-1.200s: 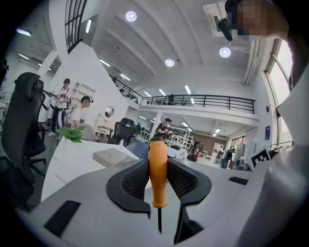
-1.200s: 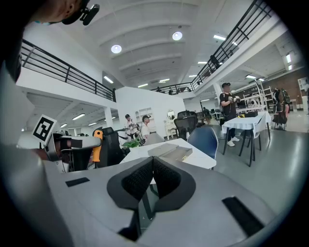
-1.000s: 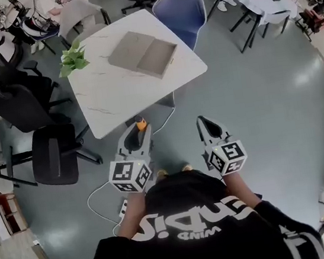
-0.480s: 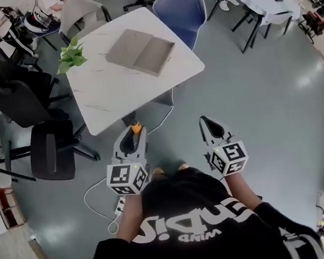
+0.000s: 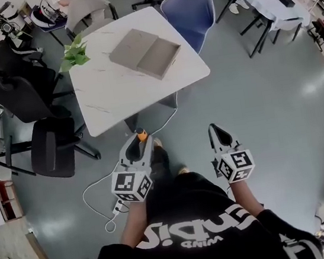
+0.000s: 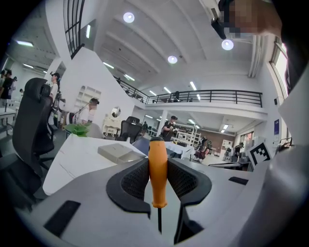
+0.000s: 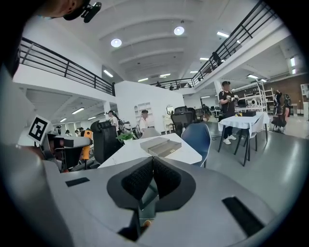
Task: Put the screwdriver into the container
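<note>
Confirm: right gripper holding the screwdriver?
No, the right gripper is shut on nothing; the left gripper clamps the orange screwdriver.

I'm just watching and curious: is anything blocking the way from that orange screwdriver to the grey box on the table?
Nothing visible does. The left gripper holds the screwdriver short of the table; only floor and its bare top lie before the open container. The plant stands off to one side.

The person wears a black shirt (image 5: 193, 226) with white lettering; grey, black-padded left tongs (image 5: 138, 142) and right tongs (image 5: 215, 130) each bear black-and-white marker cubes (image 5: 131, 184).
</note>
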{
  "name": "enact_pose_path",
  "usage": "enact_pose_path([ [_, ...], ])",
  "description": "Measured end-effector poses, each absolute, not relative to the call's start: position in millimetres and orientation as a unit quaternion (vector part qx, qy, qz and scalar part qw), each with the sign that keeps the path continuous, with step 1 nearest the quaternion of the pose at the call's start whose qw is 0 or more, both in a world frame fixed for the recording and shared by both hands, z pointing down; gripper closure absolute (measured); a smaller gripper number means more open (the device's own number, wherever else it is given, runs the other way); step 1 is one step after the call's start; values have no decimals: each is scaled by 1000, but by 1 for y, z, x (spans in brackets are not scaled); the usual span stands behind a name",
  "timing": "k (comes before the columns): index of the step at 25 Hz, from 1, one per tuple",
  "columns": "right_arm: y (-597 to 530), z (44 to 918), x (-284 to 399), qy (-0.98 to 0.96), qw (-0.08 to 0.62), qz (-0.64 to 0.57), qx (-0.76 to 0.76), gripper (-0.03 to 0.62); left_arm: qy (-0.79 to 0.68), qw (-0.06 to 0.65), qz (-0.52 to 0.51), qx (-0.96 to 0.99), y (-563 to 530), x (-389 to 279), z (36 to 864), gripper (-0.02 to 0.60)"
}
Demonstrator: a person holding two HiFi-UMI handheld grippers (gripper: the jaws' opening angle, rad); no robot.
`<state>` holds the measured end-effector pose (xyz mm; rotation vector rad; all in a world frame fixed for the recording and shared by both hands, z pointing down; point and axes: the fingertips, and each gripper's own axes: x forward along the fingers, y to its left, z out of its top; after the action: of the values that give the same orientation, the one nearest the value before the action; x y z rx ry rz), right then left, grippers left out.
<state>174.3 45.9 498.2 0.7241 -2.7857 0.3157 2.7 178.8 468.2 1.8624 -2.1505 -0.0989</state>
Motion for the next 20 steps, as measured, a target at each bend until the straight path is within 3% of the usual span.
enact_pose_path([
  [8,0,503,135,-953,125,105,255,580,-737,143,-38,659,121,-40,469,457],
  [20,-97,479,23,-947,115,107,279,580,-699,137,-34,701,-6,-148,442,457],
])
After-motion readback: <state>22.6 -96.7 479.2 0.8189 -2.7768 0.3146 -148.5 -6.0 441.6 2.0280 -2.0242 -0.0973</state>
